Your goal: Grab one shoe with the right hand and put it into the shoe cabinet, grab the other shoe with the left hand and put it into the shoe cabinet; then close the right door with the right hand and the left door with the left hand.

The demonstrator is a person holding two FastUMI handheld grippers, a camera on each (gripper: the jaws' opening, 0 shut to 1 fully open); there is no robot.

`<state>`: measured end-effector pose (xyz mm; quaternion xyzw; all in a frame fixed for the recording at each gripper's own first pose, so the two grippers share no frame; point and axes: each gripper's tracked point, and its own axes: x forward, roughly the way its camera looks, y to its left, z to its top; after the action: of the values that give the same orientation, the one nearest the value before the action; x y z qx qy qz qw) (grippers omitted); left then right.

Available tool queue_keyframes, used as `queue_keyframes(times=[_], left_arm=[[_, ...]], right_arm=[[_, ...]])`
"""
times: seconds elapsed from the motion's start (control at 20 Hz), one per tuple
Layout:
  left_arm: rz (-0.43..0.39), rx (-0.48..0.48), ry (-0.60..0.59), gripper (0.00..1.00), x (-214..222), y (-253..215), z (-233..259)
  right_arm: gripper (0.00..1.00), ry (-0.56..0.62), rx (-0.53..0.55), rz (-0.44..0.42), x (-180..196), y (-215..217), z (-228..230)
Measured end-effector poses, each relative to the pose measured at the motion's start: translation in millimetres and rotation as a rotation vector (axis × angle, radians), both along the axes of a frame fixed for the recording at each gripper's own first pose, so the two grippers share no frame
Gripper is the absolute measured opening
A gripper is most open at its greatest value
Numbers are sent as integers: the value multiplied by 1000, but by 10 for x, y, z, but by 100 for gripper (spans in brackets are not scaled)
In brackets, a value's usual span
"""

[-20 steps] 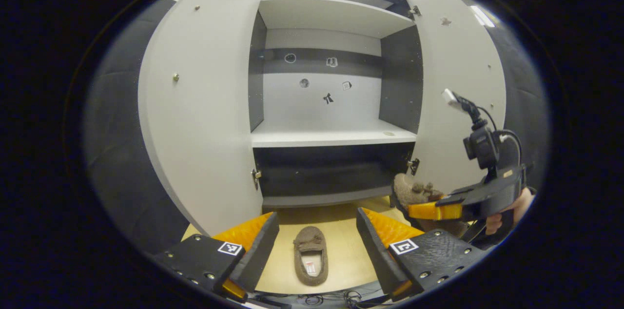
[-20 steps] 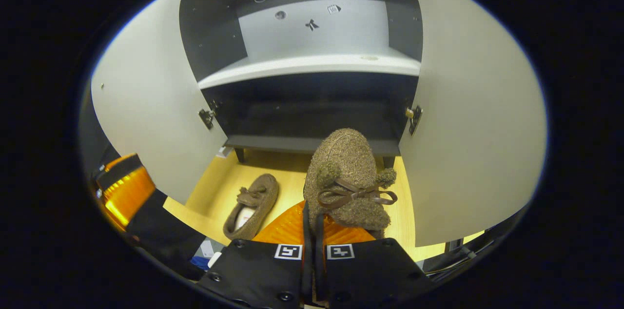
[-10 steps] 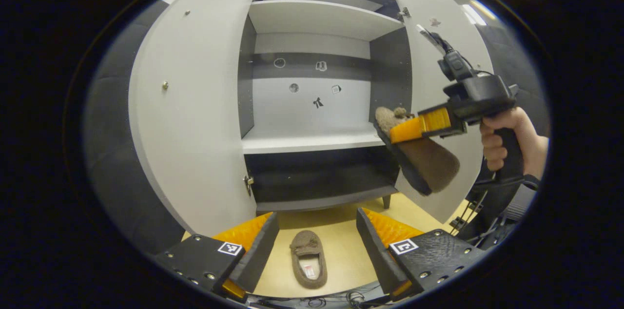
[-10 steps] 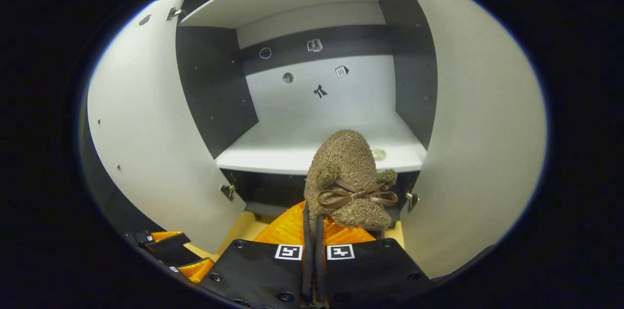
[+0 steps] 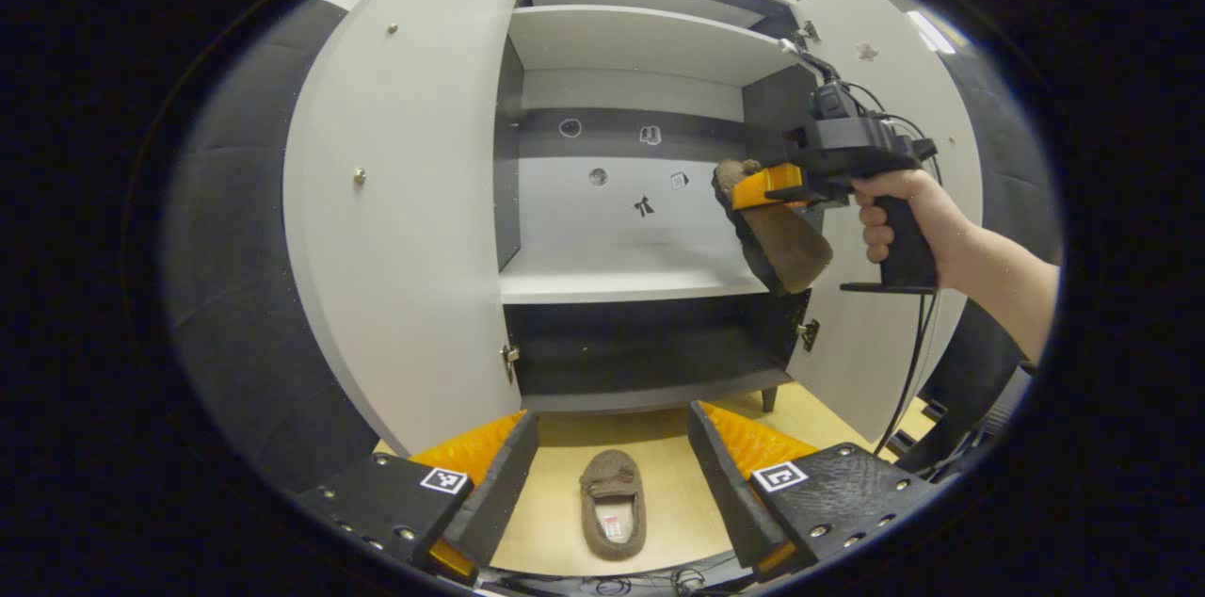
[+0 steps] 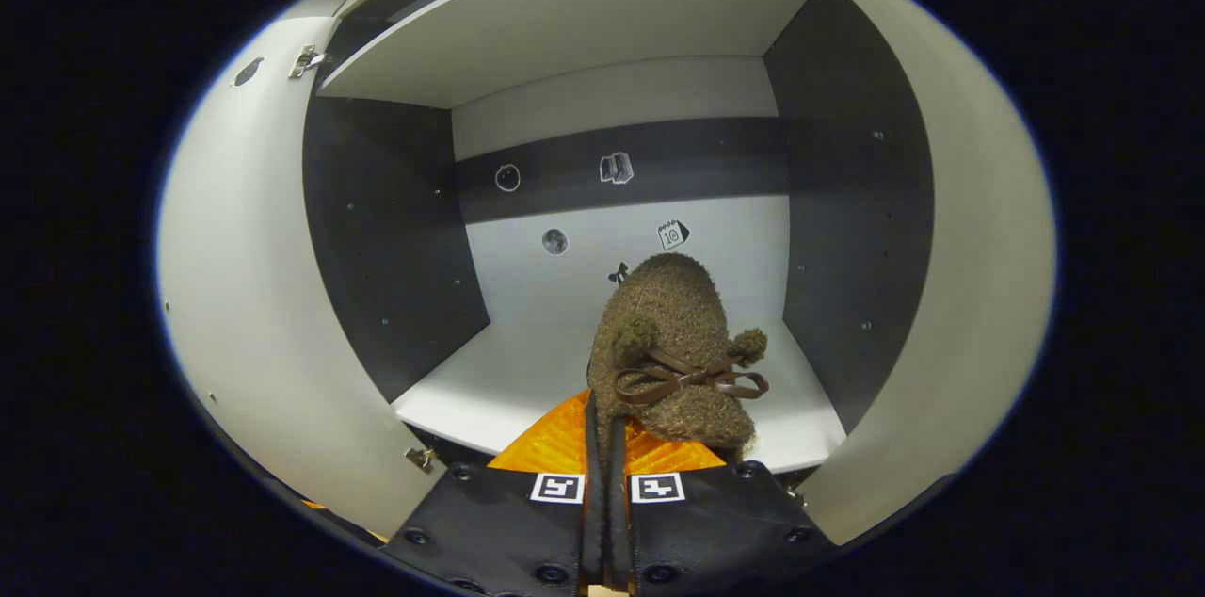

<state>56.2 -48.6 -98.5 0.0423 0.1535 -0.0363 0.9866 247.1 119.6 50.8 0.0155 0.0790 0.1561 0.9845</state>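
A brown fuzzy slipper with a bow (image 6: 673, 343) hangs toe-forward from my right gripper (image 6: 602, 423), which is shut on its heel edge. It hovers just above the front of the white middle shelf (image 6: 527, 380) of the shoe cabinet. In the left gripper view the same slipper (image 5: 789, 249) dangles from the right gripper (image 5: 767, 187) at the cabinet's right side, held by a hand (image 5: 904, 211). The second slipper (image 5: 614, 505) lies on the wooden floor, toe toward the cabinet, framed between the fingers of my open left gripper (image 5: 612, 418), which holds nothing.
Both cabinet doors stand wide open: the left door (image 5: 405, 201) and the right door (image 5: 918, 98). A dark lower compartment (image 5: 640, 343) sits under the middle shelf (image 5: 631, 282), and an upper shelf (image 5: 640, 37) lies above. Cables trail on the floor by the near edge.
The right gripper has lifted its slipper from floor height up to the middle shelf and moved it forward into the cabinet opening. The left gripper stayed low over the floor slipper.
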Motion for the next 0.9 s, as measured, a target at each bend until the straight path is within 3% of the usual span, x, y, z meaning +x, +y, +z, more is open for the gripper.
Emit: queue_keyframes(times=[0.1,0.15,0.35,0.45,0.5,0.65,0.7,0.75,0.8,0.9], left_arm=[[26,15,9,93,1,43,-25],[35,17,14,93,-6,56,-29],[57,43,11,89,23,86,-4],[63,60,1,99,58,90,21],[64,65,-3,93,71,83,27],[65,71,1,93,106,53,21],[64,71,0,99,107,38,23],[63,69,1,93,107,26,24],[63,66,2,93,104,20,16],[59,61,6,93,102,5,1]], right_arm=[[0,-56,10,-17,245,1,112],[4,-73,1,-23,367,-11,123],[4,-125,-66,-57,836,-56,57],[4,-134,-84,-73,993,-79,-10],[4,-146,-90,-88,1081,-103,-22],[4,-139,-48,-118,1197,-140,-82],[5,-151,-37,-129,1252,-137,-89],[8,-154,-46,-143,1301,-166,-101],[8,-160,-66,-158,1316,-206,-121],[26,-144,-119,-182,1313,-277,-197]])
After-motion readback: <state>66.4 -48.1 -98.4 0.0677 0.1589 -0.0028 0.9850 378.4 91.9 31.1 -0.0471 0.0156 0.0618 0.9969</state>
